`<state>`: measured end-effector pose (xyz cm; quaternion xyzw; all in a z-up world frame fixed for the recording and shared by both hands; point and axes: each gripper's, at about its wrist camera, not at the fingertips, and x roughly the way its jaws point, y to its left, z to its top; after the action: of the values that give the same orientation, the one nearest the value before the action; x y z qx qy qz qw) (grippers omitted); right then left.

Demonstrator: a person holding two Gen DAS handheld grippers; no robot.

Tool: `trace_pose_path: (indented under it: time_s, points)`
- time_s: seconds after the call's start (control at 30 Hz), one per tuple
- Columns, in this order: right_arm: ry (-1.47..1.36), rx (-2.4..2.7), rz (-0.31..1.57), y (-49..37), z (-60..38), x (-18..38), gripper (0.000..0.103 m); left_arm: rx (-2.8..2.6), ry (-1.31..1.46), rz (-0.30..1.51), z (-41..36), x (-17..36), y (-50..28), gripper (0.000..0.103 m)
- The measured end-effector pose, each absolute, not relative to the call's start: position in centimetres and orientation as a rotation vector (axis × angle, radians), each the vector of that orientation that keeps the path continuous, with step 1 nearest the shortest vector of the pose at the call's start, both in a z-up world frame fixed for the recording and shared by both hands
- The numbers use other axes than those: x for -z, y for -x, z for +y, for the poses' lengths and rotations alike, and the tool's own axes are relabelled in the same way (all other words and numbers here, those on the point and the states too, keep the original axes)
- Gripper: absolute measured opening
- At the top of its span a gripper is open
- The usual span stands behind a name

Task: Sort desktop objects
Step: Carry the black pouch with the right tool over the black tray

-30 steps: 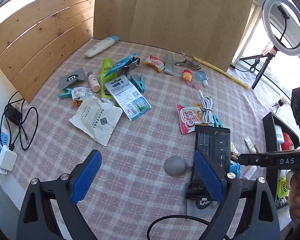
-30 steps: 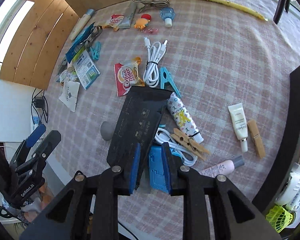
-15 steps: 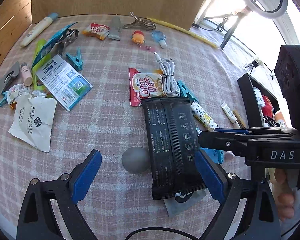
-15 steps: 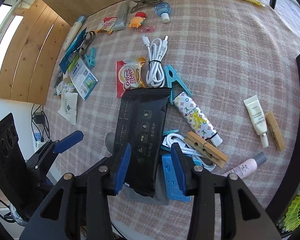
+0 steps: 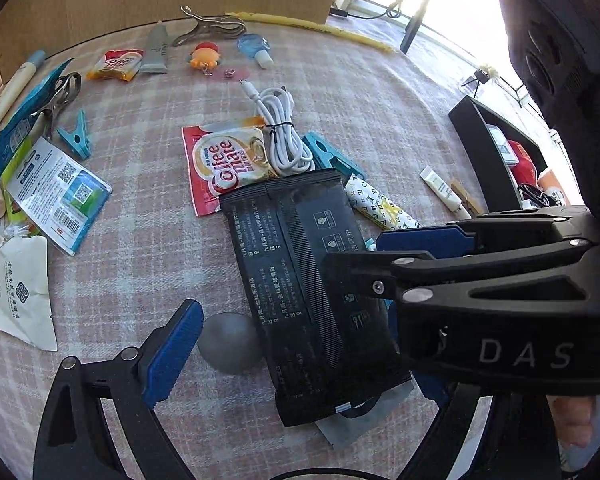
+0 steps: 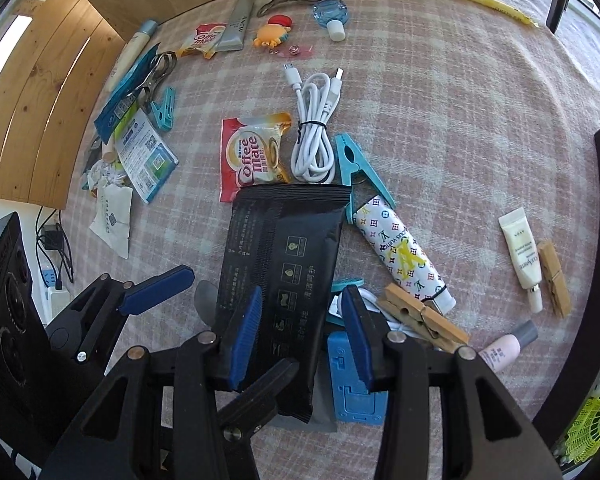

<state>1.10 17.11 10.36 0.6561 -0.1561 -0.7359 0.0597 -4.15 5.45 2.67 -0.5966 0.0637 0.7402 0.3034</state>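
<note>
Your right tongs stand parted over the near end of the black wipes pack, pads on either side of it but not pressing. The pack lies flat near the desk's front edge, its far end overlapping the Coffee-mate sachet and the white USB cable. Your left tongs are wide open just beside it; one blue pad sits next to the grey ball, while the other is hidden behind the right tool's body.

To do this step well, I'd centre the pads across the pack's width before squeezing, since it looks soft and slippery and would probably sag if taken by a corner. Keep the right pad clear of the blue phone stand and the wooden clothespin, which lie just beside the pack. Lift straight up so the sachet underneath doesn't drag along.

The right view shows what the left one hides: the pink bottle, the cream tube with a second peg toward the desk's right edge. The left view alone shows the ball in full, and the grey pouch sticking out under the pack's near end, so expect that to shift
</note>
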Motion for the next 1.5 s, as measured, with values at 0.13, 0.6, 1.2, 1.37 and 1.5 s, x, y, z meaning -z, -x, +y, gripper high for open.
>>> trace_pose_path:
  time_s: [0.13,0.6,1.2,1.37,1.5]
  points:
    - [-1.990,2.221,-0.450,-0.9,16.8,-10.3,0.042,-1.925,1.591,0.109,5.8,-2.1,4.0,0.086]
    - [-1.957,2.099,-0.473,-1.8,16.6,-10.1,0.042,-2.014,1.601,-0.082,4.9,-2.9,3.2,0.076]
    - [-1.793,2.138,-0.536,-4.3,24.7,-15.3,0.037,-2.117,1.441,-0.027,11.6,-10.2,-0.8,0.073]
    - [-1.778,2.208,-0.602,-5.6,30.6,-16.6,0.032,-2.041,1.379,0.009,17.4,-11.8,-1.5,0.060]
    - [-1.763,2.220,-0.674,-6.5,33.9,-16.5,0.033,-2.034,1.372,0.092,19.2,-11.9,-2.0,0.066]
